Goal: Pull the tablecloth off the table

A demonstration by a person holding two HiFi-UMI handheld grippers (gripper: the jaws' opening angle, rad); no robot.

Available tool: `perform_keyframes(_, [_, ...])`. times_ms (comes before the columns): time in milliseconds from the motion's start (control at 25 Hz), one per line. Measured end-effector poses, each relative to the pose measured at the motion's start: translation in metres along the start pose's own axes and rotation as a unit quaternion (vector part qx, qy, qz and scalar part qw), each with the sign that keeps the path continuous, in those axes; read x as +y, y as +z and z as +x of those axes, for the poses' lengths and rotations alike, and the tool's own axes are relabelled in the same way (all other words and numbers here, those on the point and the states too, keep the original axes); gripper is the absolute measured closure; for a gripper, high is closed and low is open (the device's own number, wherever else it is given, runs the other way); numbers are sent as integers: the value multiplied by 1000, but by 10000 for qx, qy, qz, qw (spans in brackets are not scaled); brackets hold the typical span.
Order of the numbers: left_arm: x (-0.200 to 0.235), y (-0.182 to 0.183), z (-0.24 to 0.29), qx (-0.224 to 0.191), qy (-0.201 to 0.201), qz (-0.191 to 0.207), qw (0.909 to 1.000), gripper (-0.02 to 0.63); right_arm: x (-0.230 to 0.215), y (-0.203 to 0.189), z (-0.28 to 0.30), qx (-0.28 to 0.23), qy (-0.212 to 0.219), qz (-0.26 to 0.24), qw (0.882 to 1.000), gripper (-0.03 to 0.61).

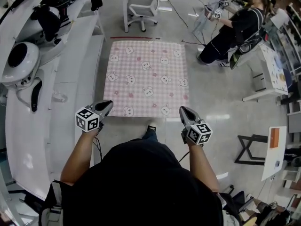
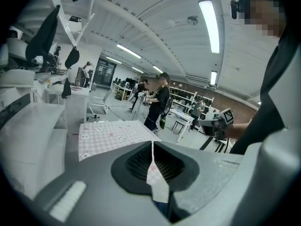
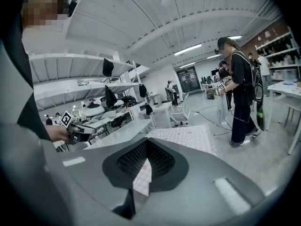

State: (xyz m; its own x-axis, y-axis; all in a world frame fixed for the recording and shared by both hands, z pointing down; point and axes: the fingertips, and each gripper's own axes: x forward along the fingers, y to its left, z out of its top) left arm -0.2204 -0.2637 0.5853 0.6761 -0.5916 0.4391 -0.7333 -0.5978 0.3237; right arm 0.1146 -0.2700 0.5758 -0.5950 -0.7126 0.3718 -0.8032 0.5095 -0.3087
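The dark ribbed fingers (image 2: 134,164) of the left gripper (image 2: 153,147) are pressed together on a thin fold of the pink-and-white checked fabric tablecloth (image 1: 146,74), which is printed with small animal faces. A sliver of the cloth stands between the pads and hangs out toward the camera. The fingers (image 3: 162,161) of the right gripper (image 3: 146,147) are closed in the same way on another fold of that cloth.

In the head view the left gripper is at the cloth's near-left corner and the right gripper at its near-right corner. Each marker cube sits on the end toward the person holding them.

From those two corners the cloth runs away from the person, spread flat and square over the counter it covers. A white swivel office chair (image 1: 141,6) stands on the grey floor just past the far edge.

A long white counter (image 1: 70,79) runs along the left, just beside the cloth, and carries a rounded white-and-black shell (image 1: 19,62). Near the far-right corner stands a person in black clothes (image 1: 235,29), with a low white side table (image 1: 270,74) beyond.
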Motion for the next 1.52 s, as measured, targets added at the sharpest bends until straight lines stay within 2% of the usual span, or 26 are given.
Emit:
perform_keyframes(480, [14, -2, 26, 125, -3, -134, 9998, 603, -15, -8, 24, 376, 87, -101, 9992, 545])
perform_keyframes(680, [16, -9, 38, 283, 30, -120, 9995, 603, -17, -22, 30, 721, 225, -324, 9966, 545])
perform_keyframes(800, [18, -22, 47, 567, 134, -52, 9983, 586, -20, -35, 35, 940, 298, -492, 9939, 535])
perform_keyframes(1120, [19, -58, 74, 1215, 78, 111, 9925, 523, -35, -66, 50, 1547, 301, -903, 9834, 441])
perform_keyframes(1520, [33, -101, 97, 1982, 28, 612, 9782, 452, -48, -115, 79, 2347, 403, -1537, 9590, 373])
